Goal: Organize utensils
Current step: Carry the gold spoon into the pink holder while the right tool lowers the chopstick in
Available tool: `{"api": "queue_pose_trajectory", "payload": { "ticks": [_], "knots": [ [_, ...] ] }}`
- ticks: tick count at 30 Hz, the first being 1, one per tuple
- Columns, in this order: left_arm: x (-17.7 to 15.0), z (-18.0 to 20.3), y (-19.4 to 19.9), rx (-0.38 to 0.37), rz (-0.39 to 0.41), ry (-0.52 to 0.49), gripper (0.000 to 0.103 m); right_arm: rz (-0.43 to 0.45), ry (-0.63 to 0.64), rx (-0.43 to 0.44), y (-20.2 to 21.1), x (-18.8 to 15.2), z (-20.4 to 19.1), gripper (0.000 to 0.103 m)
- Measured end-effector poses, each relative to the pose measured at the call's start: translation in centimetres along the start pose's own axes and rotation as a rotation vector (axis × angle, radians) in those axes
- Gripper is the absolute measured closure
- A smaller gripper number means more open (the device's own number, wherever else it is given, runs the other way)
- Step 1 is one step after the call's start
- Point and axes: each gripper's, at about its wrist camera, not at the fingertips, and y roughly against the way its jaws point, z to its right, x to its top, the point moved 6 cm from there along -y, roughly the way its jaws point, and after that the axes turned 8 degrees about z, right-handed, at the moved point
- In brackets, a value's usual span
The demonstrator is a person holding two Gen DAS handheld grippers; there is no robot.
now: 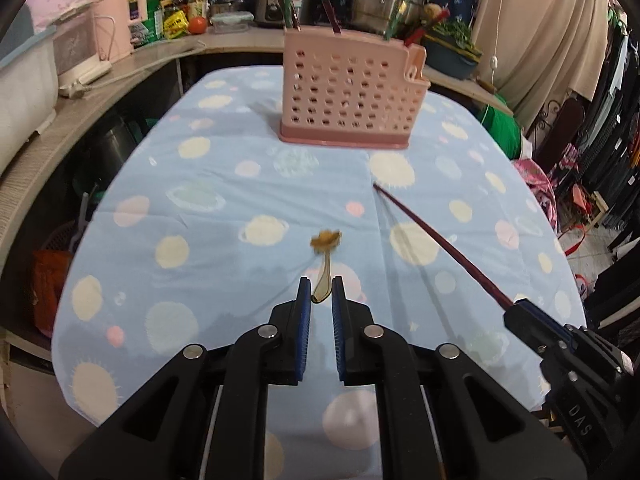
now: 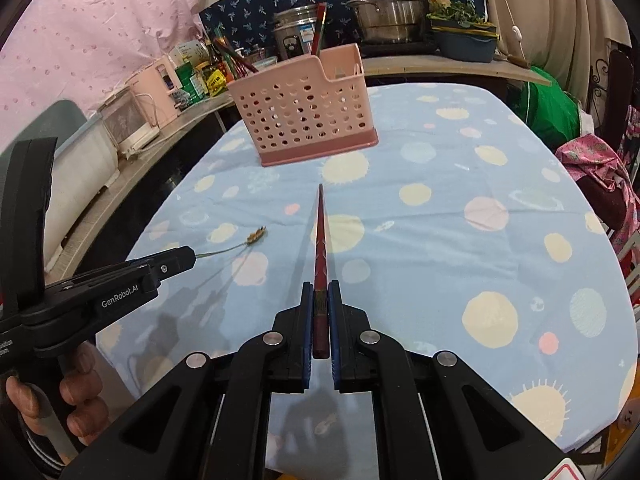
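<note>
While our left gripper (image 1: pixel 321 289) pinches the amber spoon (image 1: pixel 325 258) by its handle end, bowl jutting ahead of the fingertips, our right gripper (image 2: pixel 320 294) clamps the dark red chopsticks (image 2: pixel 320 236), tips pointing forward; the pink utensil basket (image 1: pixel 348 94) stands well beyond both on the blue tablecloth (image 1: pixel 208 216).

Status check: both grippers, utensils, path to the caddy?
Left gripper shut on gold fork, right gripper shut on red chopstick. Both held above the cloth. Pink caddy ahead, already holding utensils. Nothing in the way.
</note>
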Motion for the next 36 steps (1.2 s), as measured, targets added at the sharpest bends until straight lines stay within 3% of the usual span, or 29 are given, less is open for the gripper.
{"api": "queue_pose_trajectory", "payload": {
  "ticks": [3,4,13,20,29,36],
  "knots": [
    [1.6,-0.4,1.1,0.000,0.032,0.007,0.096,0.049,-0.007,0.009,1.1,2.2,-0.2,0.096],
    [2.0,-0.5,1.3,-0.002,0.041,0.006,0.102,0.066,-0.014,0.015,1.4,3.0,-0.2,0.096],
    [5.5,-1.4,2.2,-0.004,0.085,0.012,0.102,0.165,-0.080,0.064,2.2,8.8,0.4,0.096],
    [9.2,-1.9,3.1,-0.029,0.116,0.031,0.102,0.253,-0.058,0.071,3.0,13.4,0.3,0.096],
    [18.1,-1.4,5.3,-0.073,0.241,0.037,0.102,0.359,-0.086,0.131,3.7,21.1,0.1,0.096],
    [25.0,-0.3,6.1,-0.097,0.333,0.031,0.102,0.457,-0.087,0.127,3.3,27.6,-0.4,0.096]
  ]
}}
